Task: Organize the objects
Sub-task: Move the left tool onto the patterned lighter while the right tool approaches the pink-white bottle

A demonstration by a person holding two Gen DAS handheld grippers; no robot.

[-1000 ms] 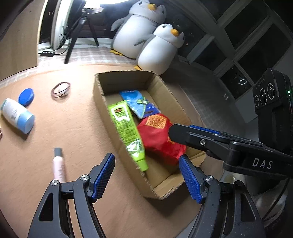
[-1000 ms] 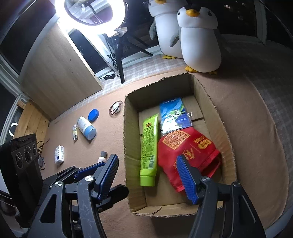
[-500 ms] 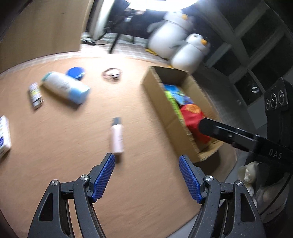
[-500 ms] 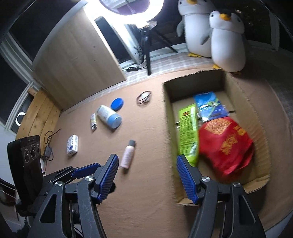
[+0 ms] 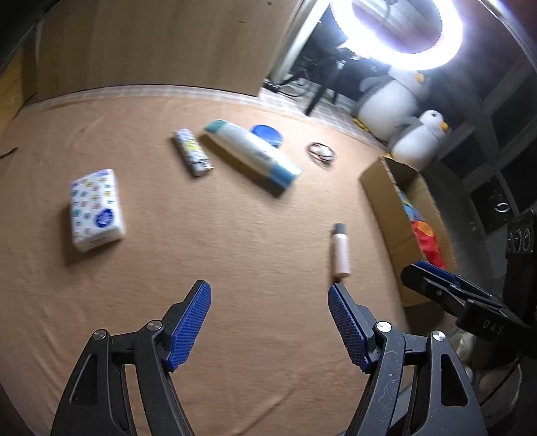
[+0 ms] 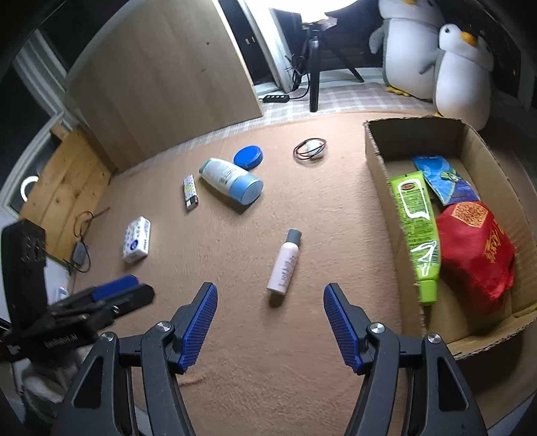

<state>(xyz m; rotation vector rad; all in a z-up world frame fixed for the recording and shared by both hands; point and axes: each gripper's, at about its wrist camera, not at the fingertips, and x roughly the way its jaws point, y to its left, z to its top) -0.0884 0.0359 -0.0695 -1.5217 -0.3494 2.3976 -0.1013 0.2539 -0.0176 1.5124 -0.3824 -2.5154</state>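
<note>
A cardboard box [image 6: 376, 161] stands at the right and holds a green tube [image 6: 418, 228], a blue packet [image 6: 443, 177] and a red pouch [image 6: 473, 248]. On the tan cloth lie a small pink bottle [image 6: 284, 261], a white-and-blue bottle [image 6: 231, 181], a blue lid [image 6: 247, 157], a lighter [image 6: 190, 192], a tissue pack [image 6: 137, 238] and a hair band [image 6: 309, 150]. My right gripper [image 6: 268, 312] is open and empty, just short of the pink bottle. My left gripper [image 5: 270, 313] is open and empty above the cloth, with the pink bottle [image 5: 339, 253] ahead to its right.
Two plush penguins [image 6: 446, 63] sit behind the box. A tripod [image 6: 313, 70] with a ring light [image 5: 396, 30] stands at the back. A wooden panel [image 6: 161, 84] stands at the far left. Cables and a wooden floor [image 6: 60, 187] lie beyond the cloth's left edge.
Both grippers have swung left, away from the box and toward the loose items on the cloth. The tissue pack and lighter have come into the left wrist view. Both stay open.
</note>
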